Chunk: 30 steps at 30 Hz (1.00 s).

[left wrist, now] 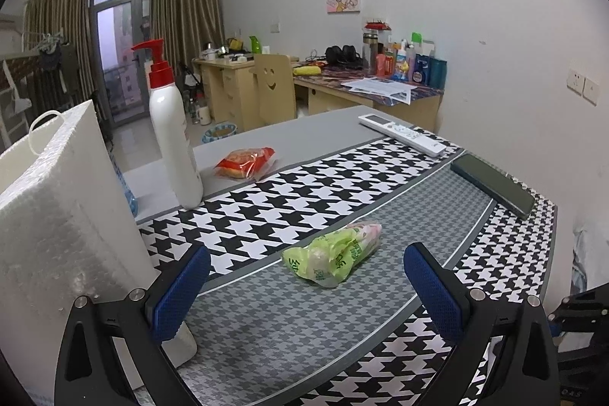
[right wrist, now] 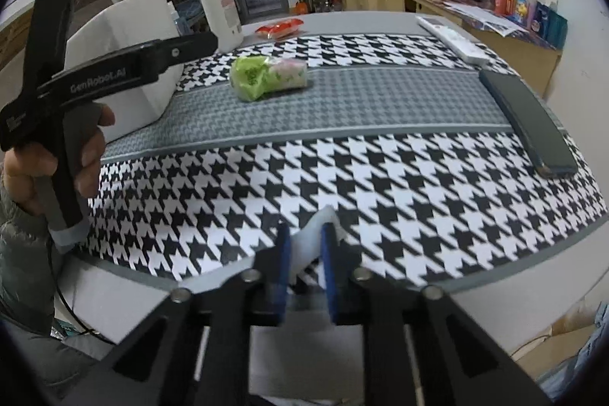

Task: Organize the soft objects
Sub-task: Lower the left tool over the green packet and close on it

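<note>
- Houndstooth cloth (left wrist: 289, 193) in black and white, with a finer grey band down its middle, covers the table; behind it are desks, curtains and a balcony door.
- On the grey band lies a green packet (left wrist: 335, 253), soft and crumpled: a translucent lime-green wrapper with green print, one end pale pink and white, lying on its side.
- The left gripper (left wrist: 304, 276) hovers low over the cloth with its blue pads wide apart, the packet just ahead between them, not touched.
- A white foam box (left wrist: 57, 215) stands just beside the left pad.
- Farther back, a red packet (left wrist: 245, 162) of something orange rests on the plain grey surface, next to a white pump bottle (left wrist: 173, 132) with a red top.
- The right gripper (right wrist: 306, 261) is near the table's front edge, its blue pads clamped on a thin white soft thing (right wrist: 310, 234), blurred so that I cannot tell what it is.
- A white remote (left wrist: 403, 134) and a dark phone (left wrist: 493, 185) lie along the right edge.
</note>
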### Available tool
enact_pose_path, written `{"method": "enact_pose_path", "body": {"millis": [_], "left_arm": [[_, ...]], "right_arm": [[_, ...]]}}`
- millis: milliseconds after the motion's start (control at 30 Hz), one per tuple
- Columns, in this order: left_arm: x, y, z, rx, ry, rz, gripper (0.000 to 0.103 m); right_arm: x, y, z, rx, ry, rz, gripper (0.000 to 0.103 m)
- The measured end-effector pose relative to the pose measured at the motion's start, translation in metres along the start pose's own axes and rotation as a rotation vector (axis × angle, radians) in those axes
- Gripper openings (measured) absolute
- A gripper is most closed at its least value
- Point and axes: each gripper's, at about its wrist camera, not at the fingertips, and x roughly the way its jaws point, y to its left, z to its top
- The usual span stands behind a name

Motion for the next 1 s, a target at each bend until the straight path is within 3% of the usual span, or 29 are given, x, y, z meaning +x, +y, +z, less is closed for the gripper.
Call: {"method": "enact_pose_path", "body": {"millis": [433,667,1000], "left_arm": [[0.005,-0.003,0.005,0.015,-0.015,0.031,0.102],[0.024,-0.012,0.004,0.058,0.028,0.052,0.101],[0.051,-0.021,-0.002,0.104,0.114,0.002,0.087]], "right_arm": [[-0.008,-0.006,0.027,-0.041,-0.079,0.034,0.007],[-0.011,-0.017,0.035,-0.043,-0.103,0.032,0.007],[-0.015,-0.024,0.03,-0.019,-0.115,0.04,0.007]]}}
